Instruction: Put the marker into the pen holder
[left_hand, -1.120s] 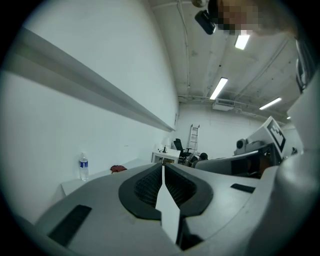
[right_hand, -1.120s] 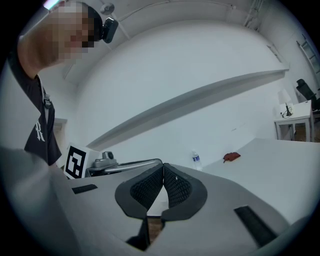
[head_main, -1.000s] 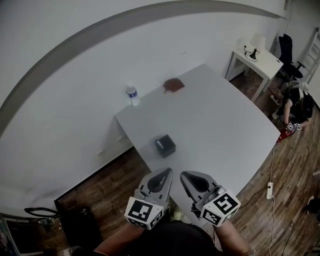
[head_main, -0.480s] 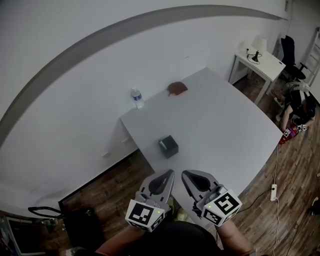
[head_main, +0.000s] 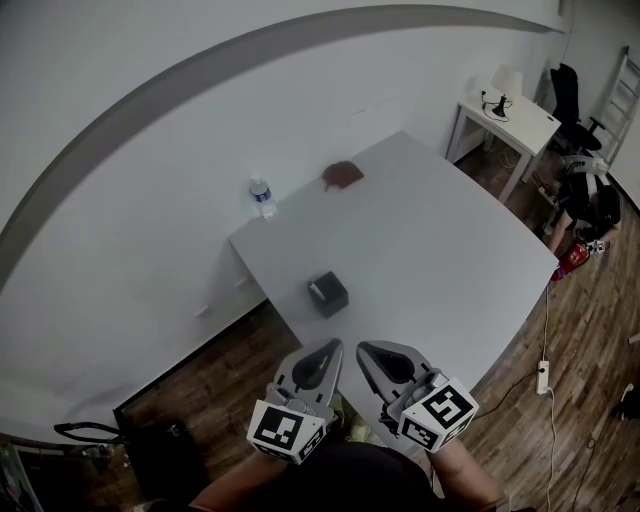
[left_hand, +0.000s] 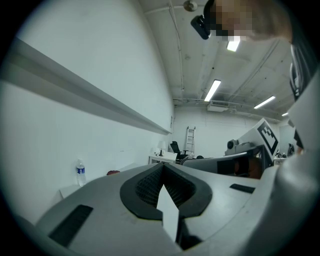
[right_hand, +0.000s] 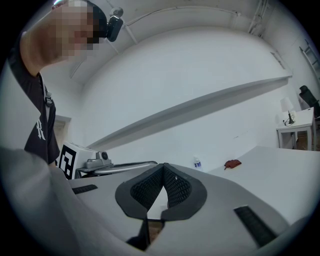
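Shifting: only your head view sways a little; both grippers stay low by your body, short of the white table.
Grey left gripper: jaws pressed together, empty.
Grey right gripper: jaws together, nothing held.
Small dark square pen holder: by the table's near edge, untouched.
Task's marker: visible in no view.
Meaning: nothing has started; you need to find the marker first.

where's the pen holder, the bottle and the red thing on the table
pen holder (head_main: 328, 295): head view, middle of the dark box
bottle (head_main: 262, 198): head view, on its body below the cap
red thing (head_main: 343, 174): head view, on its middle
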